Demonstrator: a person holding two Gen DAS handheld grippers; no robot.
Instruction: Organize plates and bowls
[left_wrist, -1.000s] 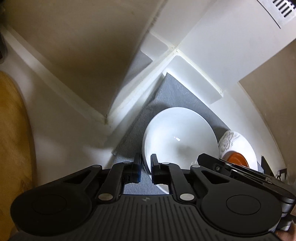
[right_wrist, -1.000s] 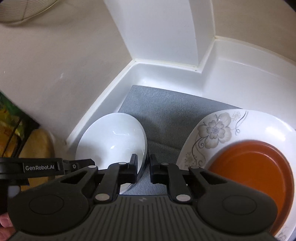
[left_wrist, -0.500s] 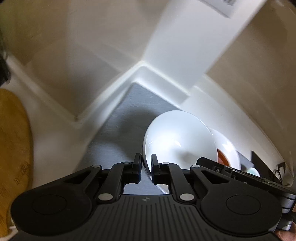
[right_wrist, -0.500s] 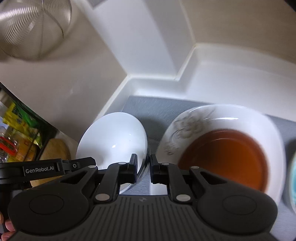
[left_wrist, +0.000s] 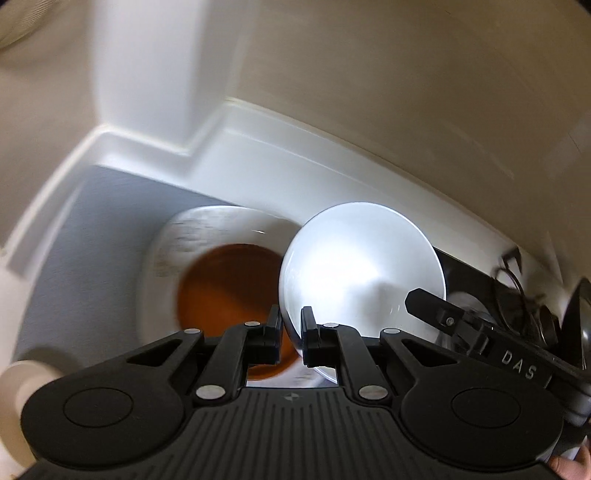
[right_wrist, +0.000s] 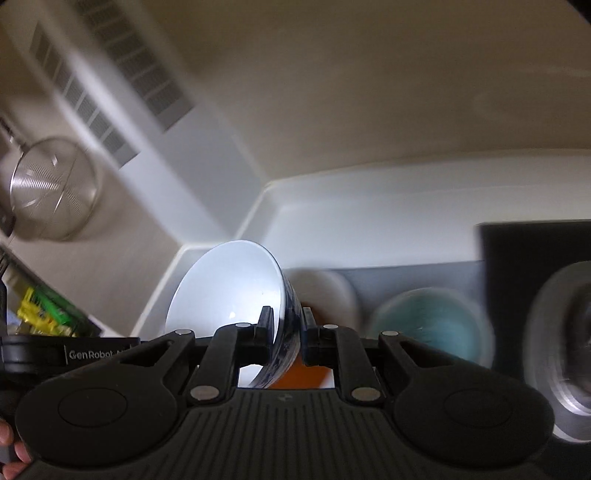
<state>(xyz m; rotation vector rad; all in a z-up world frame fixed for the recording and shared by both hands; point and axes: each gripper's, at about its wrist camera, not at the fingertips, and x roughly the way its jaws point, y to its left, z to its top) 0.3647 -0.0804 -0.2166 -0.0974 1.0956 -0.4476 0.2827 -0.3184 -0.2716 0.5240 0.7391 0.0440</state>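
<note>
- My left gripper (left_wrist: 291, 334) is clamped on the rim of a white bowl (left_wrist: 360, 264), one finger inside and one outside.
- My right gripper (right_wrist: 286, 336) pinches that bowl's (right_wrist: 229, 288) rim from the other side; its outer wall shows a blue pattern.
- I see the bowl lifted and tilted, above the orange-centred plate (left_wrist: 221, 284), which lies on the grey mat (left_wrist: 92, 229) near the white corner.
- To the right of the plate, a teal bowl (right_wrist: 428, 325) sits blurred on the mat.
- A mesh strainer (right_wrist: 51, 192) hangs on the wall at left.
</note>
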